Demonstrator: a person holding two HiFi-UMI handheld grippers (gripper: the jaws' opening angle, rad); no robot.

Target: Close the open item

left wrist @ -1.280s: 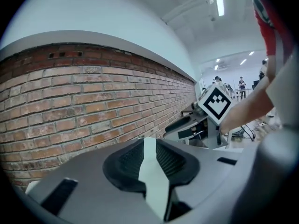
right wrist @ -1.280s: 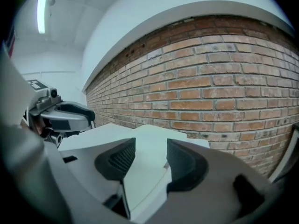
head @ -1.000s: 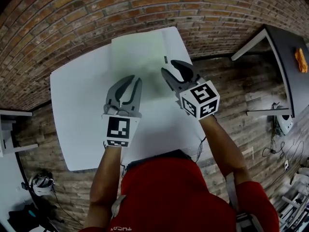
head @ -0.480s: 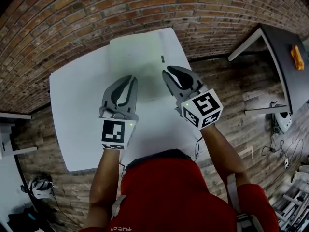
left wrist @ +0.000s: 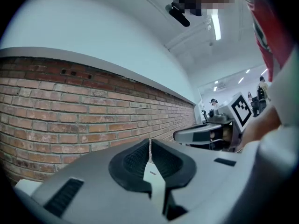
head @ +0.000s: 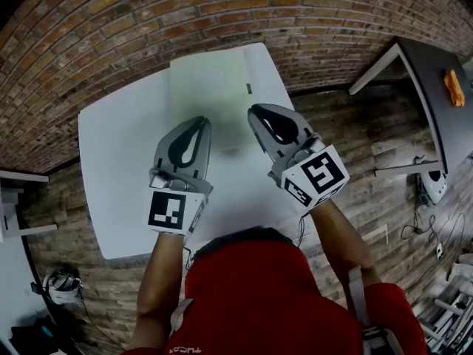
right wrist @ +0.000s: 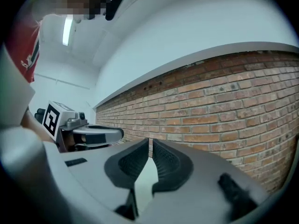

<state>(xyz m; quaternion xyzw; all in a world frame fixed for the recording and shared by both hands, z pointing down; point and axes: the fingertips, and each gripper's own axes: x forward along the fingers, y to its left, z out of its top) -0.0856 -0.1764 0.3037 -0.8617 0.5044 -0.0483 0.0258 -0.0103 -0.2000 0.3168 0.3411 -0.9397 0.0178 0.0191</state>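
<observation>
A pale greenish flat item (head: 211, 87) lies flat on the far part of the white table (head: 118, 161), with a small dark tab (head: 249, 89) at its right edge. My left gripper (head: 201, 121) hovers over the table just in front of the item. Its jaws have just been closing and are shut with nothing between them (left wrist: 149, 142). My right gripper (head: 254, 110) hangs beside it over the item's near right corner, jaws also just closed and empty (right wrist: 150, 142). Both point level at the brick wall. Each gripper view shows the other gripper alongside.
A brick wall (head: 148, 13) runs behind the table, and the floor is brick too. A dark table (head: 443, 87) with an orange thing (head: 460, 87) stands at the right. White furniture (head: 11, 198) and cables lie at the left.
Both grippers have lifted and drawn back from the flat item. The right jaws, wide open a second ago, have shut; the left jaws have narrowed to shut.
</observation>
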